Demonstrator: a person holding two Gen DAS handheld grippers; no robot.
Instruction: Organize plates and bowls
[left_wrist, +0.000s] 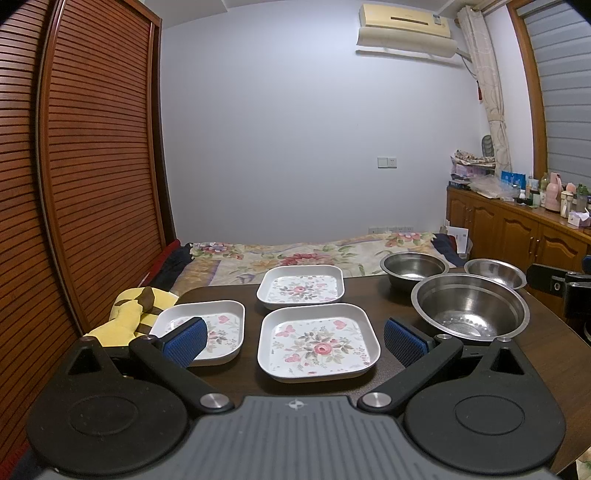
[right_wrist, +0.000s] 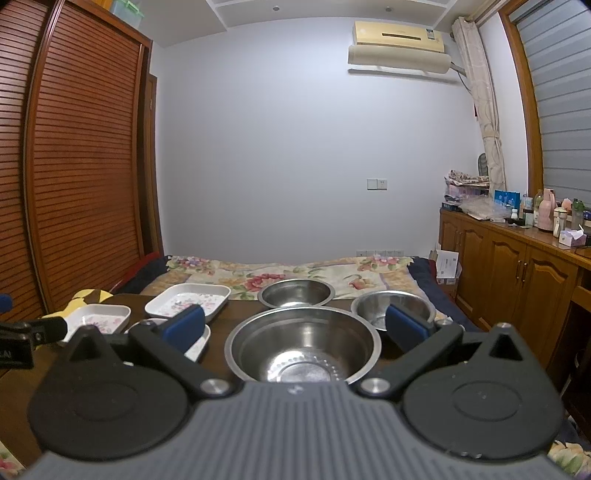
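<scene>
Plates (left_wrist: 318, 341) and bowls (right_wrist: 303, 345) lie unstacked on the bench (left_wrist: 369, 291), sorted by kind; each hand-held gripper (left_wrist: 295, 341) (right_wrist: 297, 325) hovers spread, empty, apparently lined up for a first pick.

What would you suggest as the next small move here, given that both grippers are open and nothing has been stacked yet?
Probably ease the left gripper down onto the near plate, which sits between its open fingers, to lift it onto the far plate. All three plates lie separately, and the right gripper faces the large bowl, which could stay as the nesting base.
</scene>
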